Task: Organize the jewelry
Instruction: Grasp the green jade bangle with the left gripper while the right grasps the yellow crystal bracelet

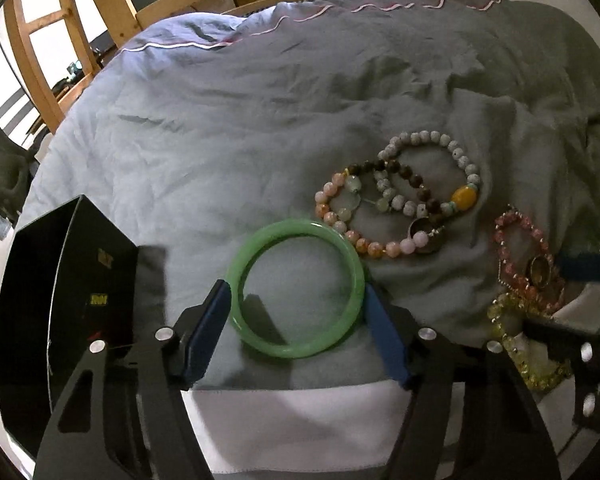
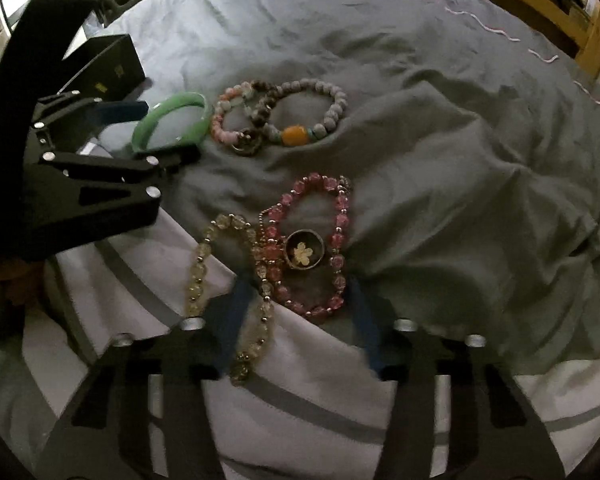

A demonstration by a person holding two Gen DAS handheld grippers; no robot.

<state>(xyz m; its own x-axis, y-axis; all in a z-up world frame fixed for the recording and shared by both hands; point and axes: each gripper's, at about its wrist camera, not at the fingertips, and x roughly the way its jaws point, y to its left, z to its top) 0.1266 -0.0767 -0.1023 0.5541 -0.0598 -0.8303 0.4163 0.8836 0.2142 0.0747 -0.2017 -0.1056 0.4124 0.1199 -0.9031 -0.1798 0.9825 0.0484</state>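
My green bangle (image 1: 296, 288) lies flat on the grey quilt (image 1: 220, 128), and my left gripper (image 1: 298, 312) straddles it with the blue fingers (image 1: 210, 332) spread wide, one at each outer side of the ring; I cannot tell whether they touch it. Just beyond the bangle sits a tangle of bead bracelets (image 1: 400, 196), pink, brown and grey-white, one with an amber bead (image 1: 464, 196). Off to the right, my right gripper (image 2: 300, 312) is spread wide around the near end of the pink bracelet (image 2: 312, 248), which rings a small round charm with a flower (image 2: 303, 255). A yellow bracelet (image 2: 236, 292) drapes over its left finger. At the far left, a black box (image 1: 76, 280) stands on the quilt.
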